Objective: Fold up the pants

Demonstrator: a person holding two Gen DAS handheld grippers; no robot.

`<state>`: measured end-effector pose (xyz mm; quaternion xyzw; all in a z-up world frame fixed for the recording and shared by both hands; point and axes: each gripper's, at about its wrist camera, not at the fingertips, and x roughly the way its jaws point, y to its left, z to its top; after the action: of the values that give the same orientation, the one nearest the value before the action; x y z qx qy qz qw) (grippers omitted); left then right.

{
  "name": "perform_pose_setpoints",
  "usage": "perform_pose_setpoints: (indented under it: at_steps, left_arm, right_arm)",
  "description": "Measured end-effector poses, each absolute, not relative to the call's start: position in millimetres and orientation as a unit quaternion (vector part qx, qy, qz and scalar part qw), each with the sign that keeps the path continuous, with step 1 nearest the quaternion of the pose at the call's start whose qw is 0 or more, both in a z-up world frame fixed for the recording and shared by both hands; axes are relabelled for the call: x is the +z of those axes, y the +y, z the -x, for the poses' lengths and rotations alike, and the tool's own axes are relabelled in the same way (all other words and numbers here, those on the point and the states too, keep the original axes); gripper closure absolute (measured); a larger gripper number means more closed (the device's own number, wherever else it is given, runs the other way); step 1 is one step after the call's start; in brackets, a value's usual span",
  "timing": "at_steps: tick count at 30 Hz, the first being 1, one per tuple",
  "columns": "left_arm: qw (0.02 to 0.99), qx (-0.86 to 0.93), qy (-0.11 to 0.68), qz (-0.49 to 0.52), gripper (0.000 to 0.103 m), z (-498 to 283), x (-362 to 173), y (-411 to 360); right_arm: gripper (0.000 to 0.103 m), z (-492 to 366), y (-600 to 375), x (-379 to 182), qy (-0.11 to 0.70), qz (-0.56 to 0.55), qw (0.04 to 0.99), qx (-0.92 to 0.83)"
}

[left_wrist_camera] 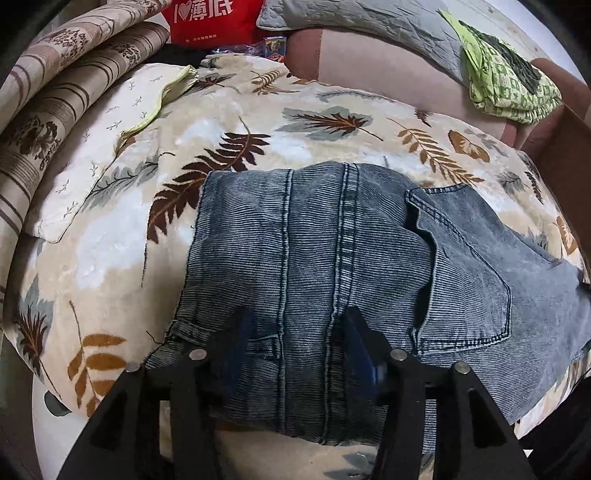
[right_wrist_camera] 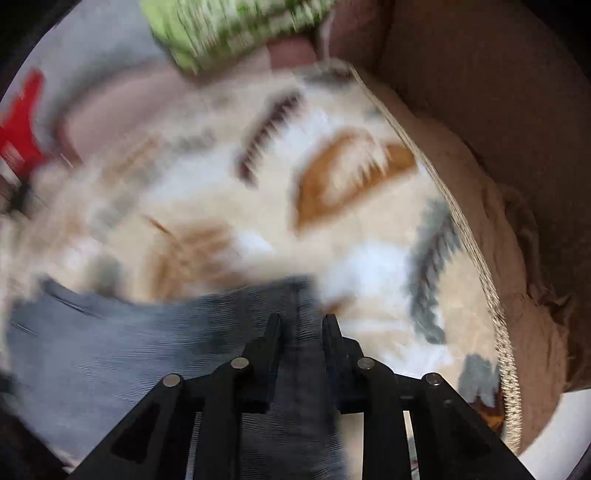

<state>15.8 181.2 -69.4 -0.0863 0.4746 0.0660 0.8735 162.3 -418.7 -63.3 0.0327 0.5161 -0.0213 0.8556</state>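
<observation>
Grey-blue denim pants lie folded on a leaf-patterned blanket, back pocket to the right. My left gripper is open, its fingers spread wide over the near waistband part of the pants with denim between them. In the blurred right wrist view the pants lie at lower left. My right gripper has its fingers close together on a strip of the denim that runs between them.
A cream pillow and striped bedding lie at the left. A green garment lies on the pink couch at back right. A red bag stands at the back. A brown cardboard wall rises right of the blanket's edge.
</observation>
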Motion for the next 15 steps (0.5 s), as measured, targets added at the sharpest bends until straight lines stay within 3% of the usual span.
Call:
perform_pose_setpoints:
  at_steps: [3, 6, 9, 11, 13, 15]
  left_arm:
    - [0.875, 0.071, 0.471, 0.087, 0.039, -16, -71, 183]
    - [0.873, 0.074, 0.472, 0.095, 0.038, -17, -71, 184]
    - [0.874, 0.079, 0.469, 0.095, 0.038, -18, -70, 183]
    - [0.874, 0.079, 0.468, 0.103, 0.038, -17, -68, 184]
    - [0.874, 0.078, 0.467, 0.110, 0.038, -16, -67, 187]
    - [0.874, 0.076, 0.467, 0.114, 0.038, -15, -68, 188]
  right_arm:
    - [0.043, -137, -431, -49, 0.490, -0.081, 0.868, -0.026]
    - [0.039, -97, -427, -15, 0.440, -0.096, 0.893, -0.009]
    - [0.036, -70, -421, -15, 0.447, -0.158, 0.877, 0.075]
    - [0.036, -70, -424, -53, 0.507, -0.173, 0.842, 0.063]
    - [0.053, -69, -435, -75, 0.523, -0.191, 0.829, 0.059]
    - [0.050, -66, -444, -58, 0.519, -0.210, 0.827, 0.040]
